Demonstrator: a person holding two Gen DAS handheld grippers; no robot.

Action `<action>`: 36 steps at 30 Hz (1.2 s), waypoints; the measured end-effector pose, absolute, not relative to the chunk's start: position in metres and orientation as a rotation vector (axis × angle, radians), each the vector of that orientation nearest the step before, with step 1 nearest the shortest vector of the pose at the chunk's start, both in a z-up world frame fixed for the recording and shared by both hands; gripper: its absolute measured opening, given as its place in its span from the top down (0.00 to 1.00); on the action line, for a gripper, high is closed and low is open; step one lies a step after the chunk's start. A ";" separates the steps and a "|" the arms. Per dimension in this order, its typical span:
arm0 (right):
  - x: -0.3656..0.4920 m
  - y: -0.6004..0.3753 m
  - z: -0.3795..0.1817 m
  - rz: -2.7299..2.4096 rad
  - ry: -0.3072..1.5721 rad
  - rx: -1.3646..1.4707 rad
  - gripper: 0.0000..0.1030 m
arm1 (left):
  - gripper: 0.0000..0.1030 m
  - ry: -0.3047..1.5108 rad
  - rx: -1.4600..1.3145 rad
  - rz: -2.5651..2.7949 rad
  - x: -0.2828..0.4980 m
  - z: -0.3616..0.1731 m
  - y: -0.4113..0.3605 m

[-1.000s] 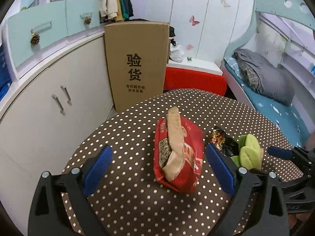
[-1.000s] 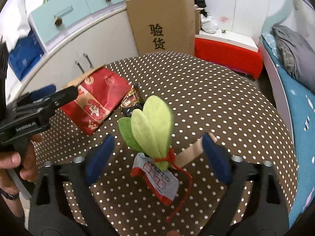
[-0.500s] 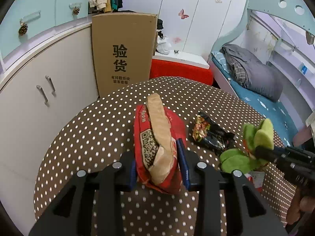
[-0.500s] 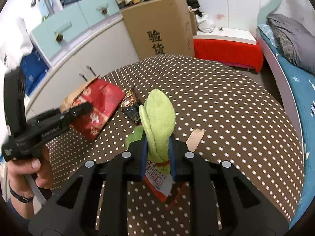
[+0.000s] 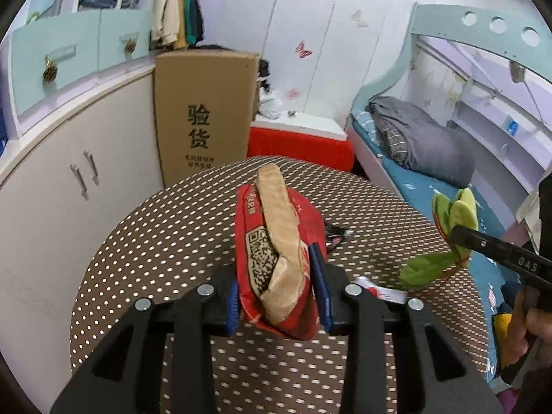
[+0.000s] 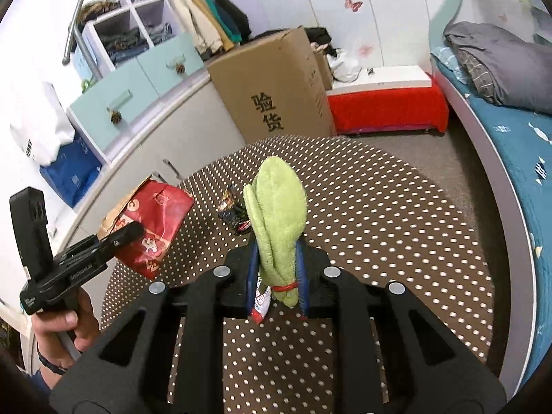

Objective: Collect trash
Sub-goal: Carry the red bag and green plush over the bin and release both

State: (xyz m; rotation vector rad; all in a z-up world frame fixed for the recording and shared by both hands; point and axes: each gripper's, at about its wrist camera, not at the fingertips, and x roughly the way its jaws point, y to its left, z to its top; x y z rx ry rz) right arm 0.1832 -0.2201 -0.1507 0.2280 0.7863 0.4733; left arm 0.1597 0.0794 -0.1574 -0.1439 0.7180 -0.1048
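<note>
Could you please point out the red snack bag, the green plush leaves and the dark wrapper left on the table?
red snack bag [image 5: 276,265], left wrist view, its printed front.
green plush leaves [image 6: 277,220], right wrist view, the broad leaf.
dark wrapper [image 6: 234,212], right wrist view, its crumpled middle.

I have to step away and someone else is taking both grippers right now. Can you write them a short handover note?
Left gripper: shut on the red snack bag, lifted off the dotted table.
Right gripper: shut on the green plush leaf item, with its red-and-white tag hanging below, also lifted.
On the table: one small dark wrapper between the two held items.
Done: both larger pieces are picked up.
Left: carry them to the trash, then come back for the dark wrapper. No bin is in view; the tall cardboard box beyond the table may serve.
</note>
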 end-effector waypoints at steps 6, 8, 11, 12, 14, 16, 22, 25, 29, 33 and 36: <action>0.164 -0.258 -0.126 0.444 0.716 0.261 0.82 | 0.67 0.672 -0.110 -0.174 0.149 -0.130 0.040; 0.157 -0.271 -0.118 0.436 0.691 0.275 0.82 | 0.67 0.656 -0.102 -0.199 0.148 -0.121 0.026; 0.146 -0.293 -0.104 0.408 0.648 0.284 0.82 | 0.67 0.636 -0.085 -0.241 0.146 -0.108 0.002; 0.141 -0.303 -0.099 0.392 0.631 0.287 0.82 | 0.67 0.631 -0.081 -0.257 0.146 -0.104 -0.006; 0.134 -0.320 -0.094 0.364 0.609 0.293 0.82 | 0.67 0.621 -0.069 -0.286 0.146 -0.097 -0.023; 0.128 -0.338 -0.091 0.334 0.591 0.310 0.82 | 0.67 0.615 -0.058 -0.317 0.146 -0.092 -0.040; 0.110 -0.393 -0.091 0.237 0.558 0.362 0.82 | 0.67 0.610 -0.022 -0.415 0.147 -0.084 -0.090; 0.101 -0.421 -0.094 0.189 0.550 0.390 0.82 | 0.67 0.615 -0.002 -0.463 0.147 -0.084 -0.119; 0.090 -0.453 -0.104 0.131 0.551 0.420 0.82 | 0.67 0.635 0.021 -0.528 0.150 -0.088 -0.158; 0.086 -0.477 -0.117 0.085 0.566 0.450 0.82 | 0.67 0.666 0.050 -0.580 0.153 -0.096 -0.194; 0.087 -0.496 -0.135 0.049 0.594 0.492 0.82 | 0.67 0.706 0.079 -0.618 0.157 -0.107 -0.225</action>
